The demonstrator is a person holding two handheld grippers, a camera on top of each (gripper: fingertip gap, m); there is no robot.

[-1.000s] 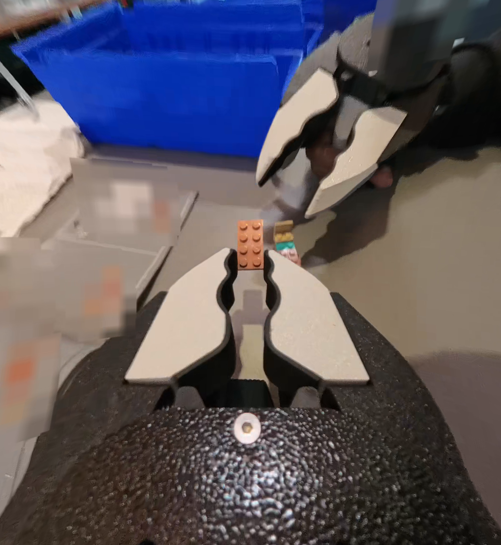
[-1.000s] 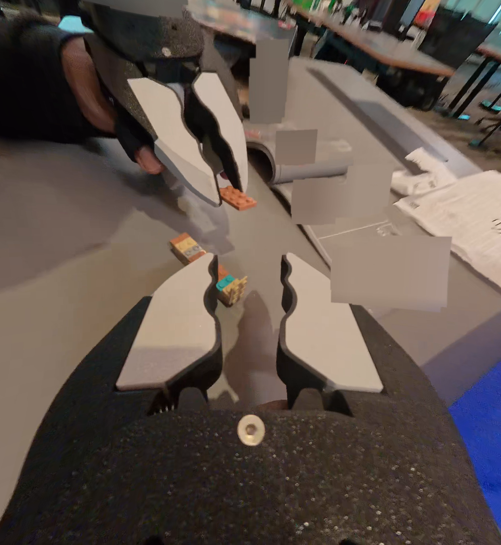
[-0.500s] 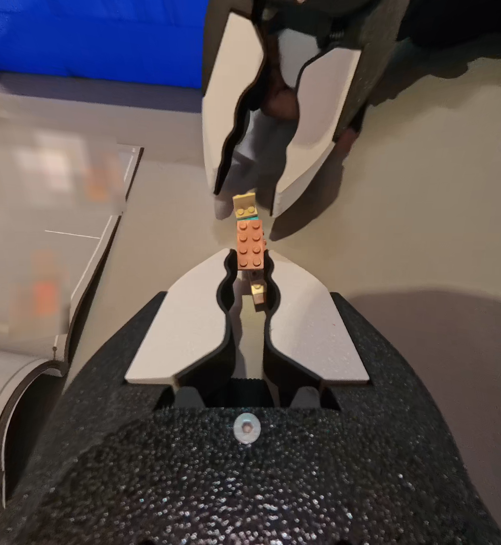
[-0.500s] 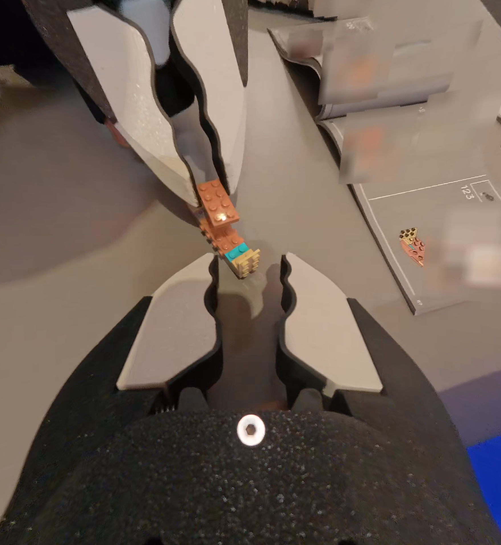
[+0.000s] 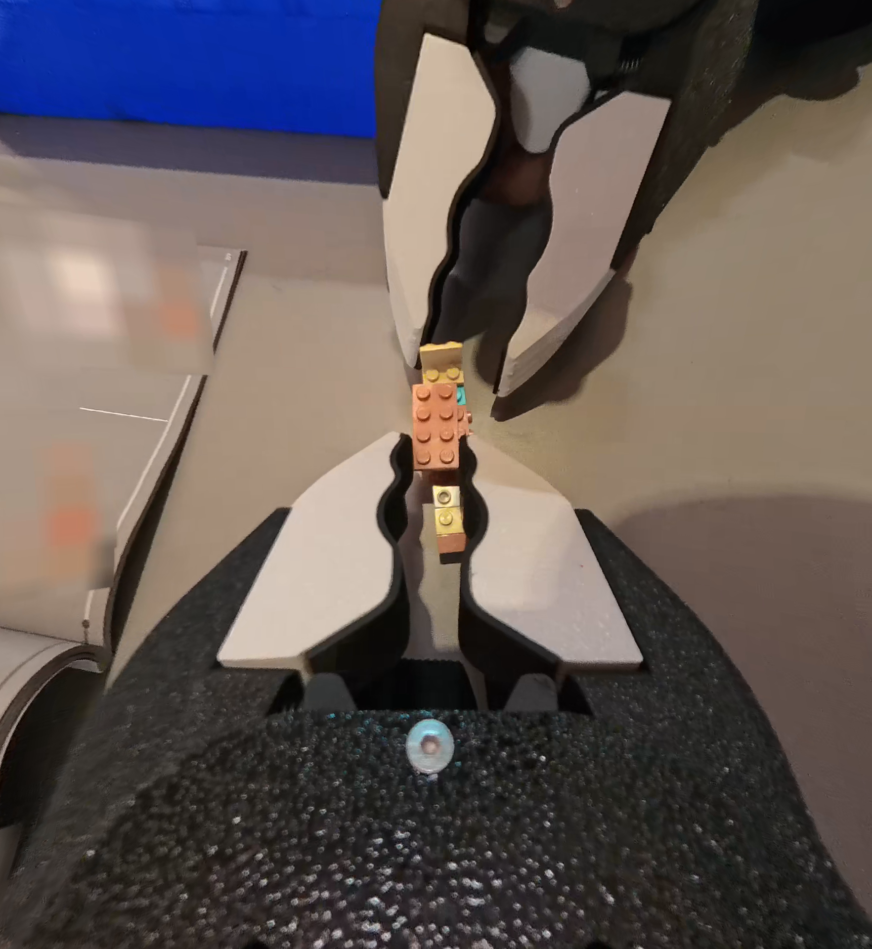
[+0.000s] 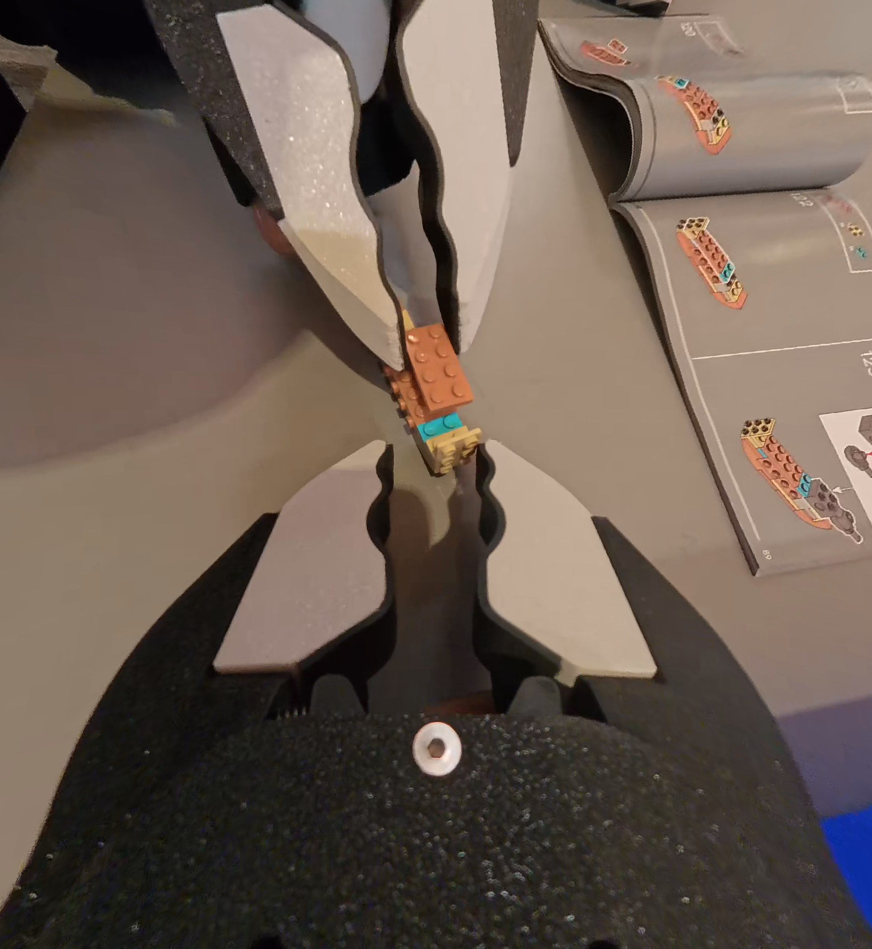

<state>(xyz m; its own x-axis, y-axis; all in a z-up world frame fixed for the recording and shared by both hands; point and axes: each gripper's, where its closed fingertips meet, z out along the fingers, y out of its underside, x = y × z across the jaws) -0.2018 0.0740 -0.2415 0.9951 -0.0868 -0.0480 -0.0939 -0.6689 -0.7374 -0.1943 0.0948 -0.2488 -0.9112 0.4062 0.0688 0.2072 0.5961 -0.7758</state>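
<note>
My left gripper (image 5: 436, 442) is shut on an orange-brown two-by-four plate (image 5: 436, 429) and holds it by one end. The plate lies on top of a small brick build (image 6: 447, 436) of brown, teal and tan pieces on the grey table (image 5: 706, 411). The right wrist view shows the left gripper (image 6: 423, 341) from the front, with the plate (image 6: 439, 372) pinched between its tips. My right gripper (image 6: 434, 454) is open around the build's tan end. Its right fingertip (image 6: 488, 457) is at the tan piece, and its left fingertip stands apart from it. It faces the left gripper (image 5: 457, 367).
An open instruction booklet (image 6: 732, 318) lies on the table right of the grippers in the right wrist view, and on the left in the left wrist view (image 5: 131, 421). A blue bin (image 5: 167, 61) stands behind it. My two grippers' fingertips are within a few centimetres of each other.
The left gripper carried the plate forward and down onto the brick build. The right gripper came in tip to tip with it, and its jaws narrowed around the tan end.
</note>
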